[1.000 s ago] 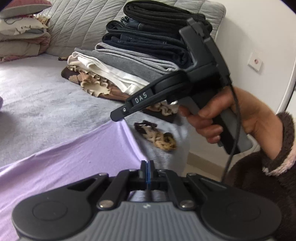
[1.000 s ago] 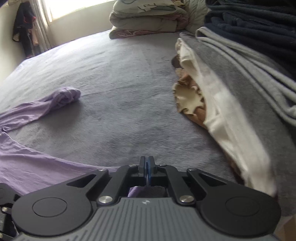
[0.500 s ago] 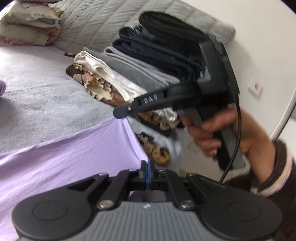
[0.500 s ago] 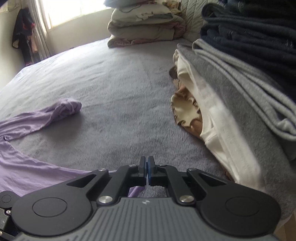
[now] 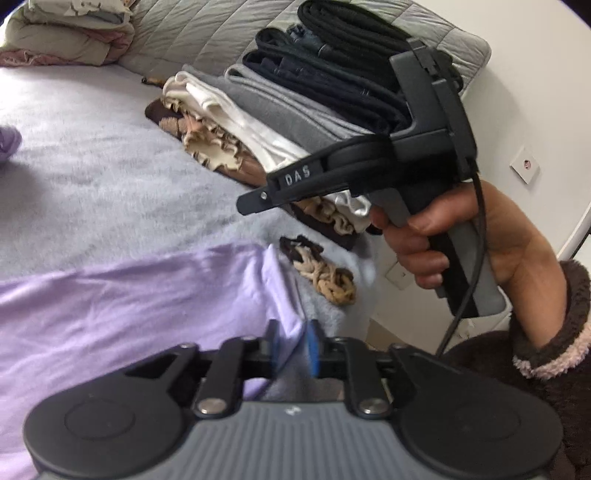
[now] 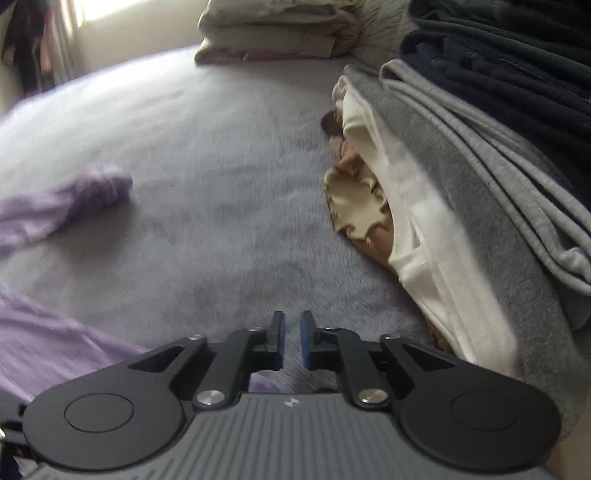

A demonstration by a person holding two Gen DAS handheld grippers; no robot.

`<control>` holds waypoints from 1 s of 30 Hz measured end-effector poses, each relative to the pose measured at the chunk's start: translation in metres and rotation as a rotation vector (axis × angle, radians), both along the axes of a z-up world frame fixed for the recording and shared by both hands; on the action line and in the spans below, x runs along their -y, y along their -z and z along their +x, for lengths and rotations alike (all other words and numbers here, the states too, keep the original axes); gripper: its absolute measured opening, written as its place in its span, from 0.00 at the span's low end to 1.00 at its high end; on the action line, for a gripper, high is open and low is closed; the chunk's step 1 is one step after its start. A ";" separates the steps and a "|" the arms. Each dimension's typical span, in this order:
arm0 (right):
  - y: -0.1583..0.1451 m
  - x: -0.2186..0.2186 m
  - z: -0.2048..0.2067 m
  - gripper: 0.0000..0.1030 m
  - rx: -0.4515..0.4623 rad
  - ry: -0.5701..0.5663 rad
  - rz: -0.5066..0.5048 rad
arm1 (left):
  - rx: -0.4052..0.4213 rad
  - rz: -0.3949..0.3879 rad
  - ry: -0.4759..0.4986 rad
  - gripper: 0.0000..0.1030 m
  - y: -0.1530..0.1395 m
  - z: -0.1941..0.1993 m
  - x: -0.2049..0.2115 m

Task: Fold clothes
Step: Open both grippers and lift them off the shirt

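The lilac garment [image 5: 122,295] lay spread flat on the grey bed [image 5: 92,177], its near edge at the bed's corner and one bunched sleeve [image 6: 74,199] stretched out farther across the cover. The left claw [image 5: 291,349] was opening; a fold of the lilac cloth still lay between its jaws, but the pads no longer pressed on it. The right claw [image 6: 290,341] was opening too, with nothing between its jaws, only the grey cover behind them and the garment's edge just beside its left finger. In the left view the person's right hand [image 5: 454,240], in a dark fleecy sleeve [image 5: 546,354], held the right tool over the bed's corner. A pile [image 5: 314,96] of folded clothes, black and navy on top, then grey, cream and frilled brown, stood near the garment. A small patterned bundle [image 5: 325,273] lay beside the lilac edge. Folded bedding [image 6: 273,33] sat at the far end.
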State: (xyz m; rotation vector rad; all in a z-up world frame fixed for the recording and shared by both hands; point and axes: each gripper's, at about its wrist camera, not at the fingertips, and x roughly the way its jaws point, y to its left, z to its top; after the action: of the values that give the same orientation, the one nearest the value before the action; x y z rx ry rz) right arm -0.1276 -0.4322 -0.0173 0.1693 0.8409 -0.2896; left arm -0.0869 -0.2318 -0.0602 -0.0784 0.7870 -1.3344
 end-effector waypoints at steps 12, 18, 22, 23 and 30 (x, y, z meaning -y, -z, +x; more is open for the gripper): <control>-0.021 -0.035 0.035 0.30 0.065 -0.039 0.043 | -0.055 -0.071 -0.053 0.63 -0.044 0.021 -0.069; -0.017 -0.053 0.051 0.30 0.037 -0.073 0.038 | 0.031 0.003 -0.127 0.65 -0.052 0.029 -0.108; -0.019 -0.067 0.061 0.30 0.037 -0.085 0.041 | 0.060 0.044 -0.213 0.66 -0.053 0.041 -0.136; -0.020 -0.071 0.064 0.31 0.040 -0.088 0.042 | 0.071 0.052 -0.238 0.68 -0.053 0.045 -0.142; -0.028 -0.104 0.089 0.34 0.054 -0.119 0.027 | 0.113 0.119 -0.459 0.71 -0.056 0.076 -0.189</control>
State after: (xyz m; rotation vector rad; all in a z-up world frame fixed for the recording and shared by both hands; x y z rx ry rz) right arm -0.0384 -0.3285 0.0105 0.1509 0.7980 -0.1610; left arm -0.0111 -0.0425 -0.0040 -0.0823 0.6990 -0.8494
